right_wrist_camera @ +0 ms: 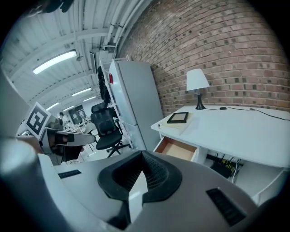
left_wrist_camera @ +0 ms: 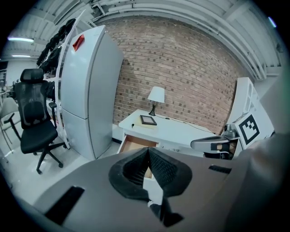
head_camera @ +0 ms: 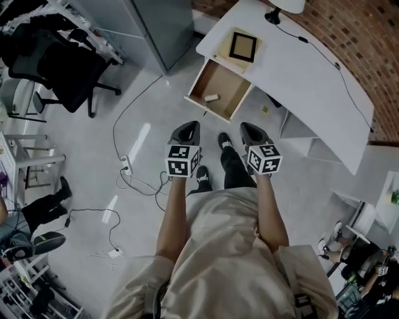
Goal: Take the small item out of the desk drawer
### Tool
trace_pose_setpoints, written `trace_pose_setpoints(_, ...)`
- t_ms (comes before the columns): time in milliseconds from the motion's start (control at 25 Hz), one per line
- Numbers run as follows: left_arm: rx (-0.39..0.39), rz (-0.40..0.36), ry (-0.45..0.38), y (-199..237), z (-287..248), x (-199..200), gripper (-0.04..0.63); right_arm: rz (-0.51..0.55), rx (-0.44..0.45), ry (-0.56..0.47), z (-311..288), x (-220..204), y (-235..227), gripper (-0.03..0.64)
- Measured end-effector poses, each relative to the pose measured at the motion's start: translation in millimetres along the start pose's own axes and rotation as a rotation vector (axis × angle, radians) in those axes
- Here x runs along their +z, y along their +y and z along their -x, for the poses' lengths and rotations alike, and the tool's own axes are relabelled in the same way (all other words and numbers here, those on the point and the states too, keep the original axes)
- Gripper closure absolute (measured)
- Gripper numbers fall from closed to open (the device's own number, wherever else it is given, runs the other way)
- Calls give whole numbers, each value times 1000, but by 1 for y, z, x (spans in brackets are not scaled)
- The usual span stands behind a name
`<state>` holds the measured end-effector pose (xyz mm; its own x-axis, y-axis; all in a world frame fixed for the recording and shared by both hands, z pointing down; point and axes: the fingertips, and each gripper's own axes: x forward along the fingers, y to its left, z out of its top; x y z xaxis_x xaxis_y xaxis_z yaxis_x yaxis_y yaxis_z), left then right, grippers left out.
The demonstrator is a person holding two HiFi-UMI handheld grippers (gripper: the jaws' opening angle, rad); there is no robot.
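Left gripper [head_camera: 190,126] and right gripper [head_camera: 249,127] have closed, empty jaws; open one before reaching the small item [head_camera: 212,98] in the drawer [head_camera: 228,83].

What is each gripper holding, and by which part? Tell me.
Nothing is held. The left gripper and right gripper are both shut and empty. The small item lies in the open drawer.

One drawer [head_camera: 219,87] stood open at twelve o'clock with one small item [head_camera: 212,98] inside. The tabletop [head_camera: 299,81] carried one picture frame [head_camera: 242,47] and one lamp [head_camera: 288,5]. One office chair [head_camera: 65,65] stood at ten o'clock. Two grippers showed: left gripper [head_camera: 191,126], right gripper [head_camera: 248,126].
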<state>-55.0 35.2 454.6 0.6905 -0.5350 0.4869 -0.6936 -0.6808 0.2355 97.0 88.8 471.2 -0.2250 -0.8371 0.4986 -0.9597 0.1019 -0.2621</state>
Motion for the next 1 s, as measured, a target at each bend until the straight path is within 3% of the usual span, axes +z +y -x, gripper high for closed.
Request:
trace_pose_setpoints(280, 63, 77, 7, 17, -38, 24, 578, 35, 115, 35, -52, 34, -15, 592)
trace_pose_setpoints(560, 119, 96, 24, 25, -70, 36, 578, 29, 171, 68, -98, 55, -49, 592)
trace_pose_setpoints(800, 126, 74, 97, 36, -92, 23, 578, 82, 239, 124, -137, 57, -55, 592)
trace_pose_setpoints(1000, 159, 121, 128, 48, -105, 11, 578, 137, 312, 200, -173, 45, -58, 592)
